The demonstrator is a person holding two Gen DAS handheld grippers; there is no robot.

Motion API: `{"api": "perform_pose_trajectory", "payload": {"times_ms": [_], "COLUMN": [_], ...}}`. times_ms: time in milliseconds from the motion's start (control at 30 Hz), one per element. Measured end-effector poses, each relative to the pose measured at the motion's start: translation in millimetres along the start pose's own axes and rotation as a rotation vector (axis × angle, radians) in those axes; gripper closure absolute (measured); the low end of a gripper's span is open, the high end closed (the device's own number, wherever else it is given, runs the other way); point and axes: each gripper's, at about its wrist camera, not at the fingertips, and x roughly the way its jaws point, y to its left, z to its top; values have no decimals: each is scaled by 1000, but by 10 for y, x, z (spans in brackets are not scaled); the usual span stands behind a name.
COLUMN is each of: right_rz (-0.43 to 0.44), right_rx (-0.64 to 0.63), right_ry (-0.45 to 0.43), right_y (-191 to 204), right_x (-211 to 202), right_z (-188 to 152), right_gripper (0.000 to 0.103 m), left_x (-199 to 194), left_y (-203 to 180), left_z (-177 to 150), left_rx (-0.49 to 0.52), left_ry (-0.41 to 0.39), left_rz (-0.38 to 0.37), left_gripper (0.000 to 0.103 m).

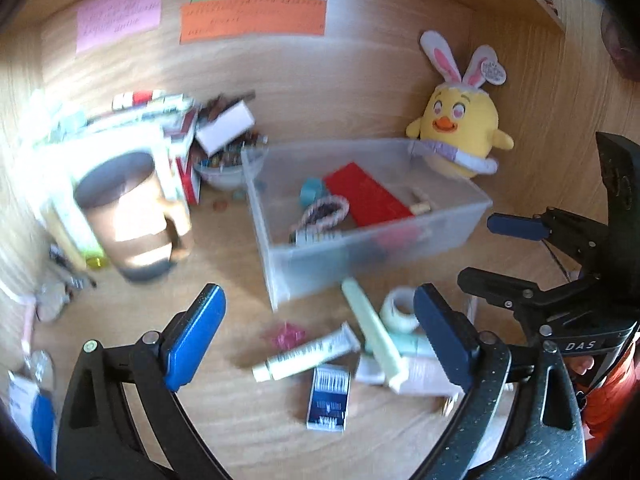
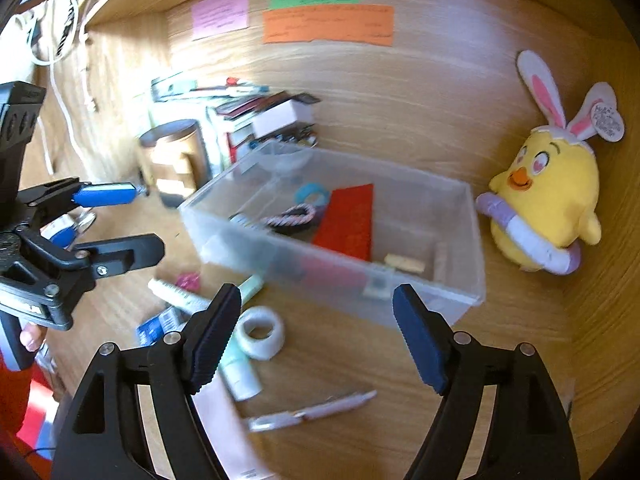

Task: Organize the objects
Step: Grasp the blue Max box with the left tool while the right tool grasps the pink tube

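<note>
A clear plastic bin [image 1: 280, 264] [image 2: 468, 280] stands on the wooden desk and holds a red card [image 1: 368, 194] [image 2: 348, 220], a teal ring, a braided band and small items. Loose in front of it lie a white tube [image 1: 308, 354], a mint tube [image 1: 372, 332], a tape roll [image 1: 400, 306] [image 2: 262, 332], a blue-white box [image 1: 328, 398], a pink packet [image 1: 420, 376] and a pen [image 2: 316, 412]. My left gripper [image 1: 320, 340] is open and empty above these items. My right gripper [image 2: 316, 336] is open and empty in front of the bin; it also shows in the left wrist view [image 1: 504, 256].
A yellow plush chick with bunny ears [image 1: 460, 136] [image 2: 548, 200] leans in the back right corner. A brown mug [image 1: 128, 216] [image 2: 176, 160], stacked boxes and papers [image 1: 152, 120] and a bowl of small items [image 1: 222, 168] crowd the back left. Sticky notes [image 1: 252, 16] hang on the back panel.
</note>
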Motion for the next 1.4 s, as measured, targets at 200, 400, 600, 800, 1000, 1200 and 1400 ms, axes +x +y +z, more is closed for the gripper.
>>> {"api": "perform_pose_trajectory", "payload": {"times_ms": [200, 400, 600, 800, 1000, 1200, 1400], "right_rz": [40, 106, 171, 207, 205, 209, 211], "right_rx": [-15, -55, -106, -147, -196, -242, -279], "right_ry": [48, 112, 150, 205, 235, 250, 282], "right_y": [166, 350, 534, 642, 746, 849, 954], "right_x": [62, 162, 212, 323, 428, 498, 592], "right_z": [-218, -390, -435, -409, -382, -332, -321], "right_gripper": [27, 28, 37, 54, 64, 65, 65], "left_x": [87, 155, 258, 334, 240, 115, 67], "left_y": [95, 77, 0, -8, 116, 191, 267], "left_z": [-342, -546, -625, -650, -719, -818, -847], "left_rx": [-51, -29, 17, 35, -6, 2, -12], "left_ry": [79, 151, 179, 186, 176, 168, 167], "left_rz": [-31, -48, -34, -8, -37, -17, -27], "left_gripper": [7, 31, 51, 76, 76, 76, 76]}}
